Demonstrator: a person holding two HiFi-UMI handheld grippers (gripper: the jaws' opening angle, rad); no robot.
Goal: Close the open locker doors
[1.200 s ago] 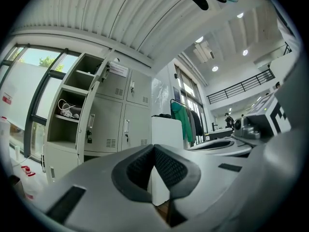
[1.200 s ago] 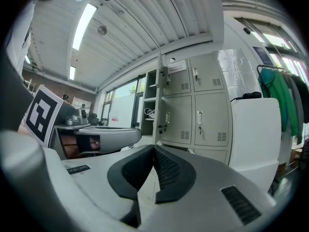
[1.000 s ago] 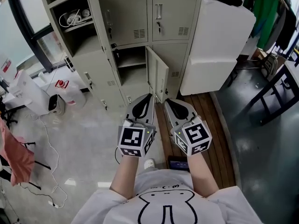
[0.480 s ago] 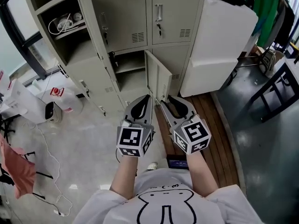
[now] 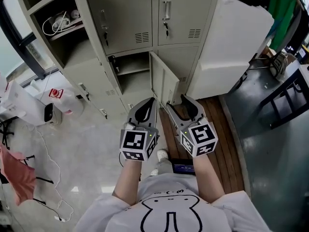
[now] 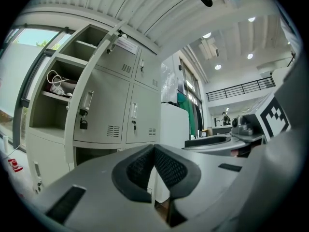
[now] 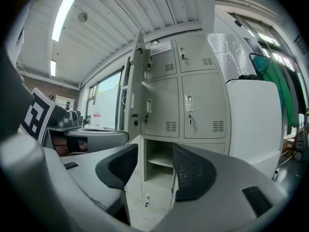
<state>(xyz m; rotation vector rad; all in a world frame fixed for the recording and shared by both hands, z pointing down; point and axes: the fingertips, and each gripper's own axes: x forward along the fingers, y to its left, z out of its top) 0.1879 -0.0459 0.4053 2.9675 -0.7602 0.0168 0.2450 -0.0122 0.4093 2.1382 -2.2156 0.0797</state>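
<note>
A grey locker bank (image 5: 145,18) fills the top of the head view. A lower door (image 5: 161,79) stands swung out from its empty compartment (image 5: 131,74). At the upper left a tall door (image 5: 91,28) hangs open beside a shelf holding white cables (image 5: 55,22). My left gripper (image 5: 150,103) is shut and empty, pointing at the lower locker. My right gripper (image 5: 177,102) is just short of the lower door's edge; its jaws are opening with nothing between them. In the right gripper view the open compartment (image 7: 159,161) shows between the spread fingers (image 7: 193,170).
A large white box (image 5: 227,47) stands against the lockers on the right, above a wooden floor strip (image 5: 217,134). Black chair frames (image 5: 285,95) are at the far right. White containers (image 5: 50,111), cables and a pink cloth (image 5: 17,170) lie on the left floor.
The right gripper's jaws have spread from shut to wide apart. Both grippers sit slightly nearer the lower open door. The left gripper stays shut.
</note>
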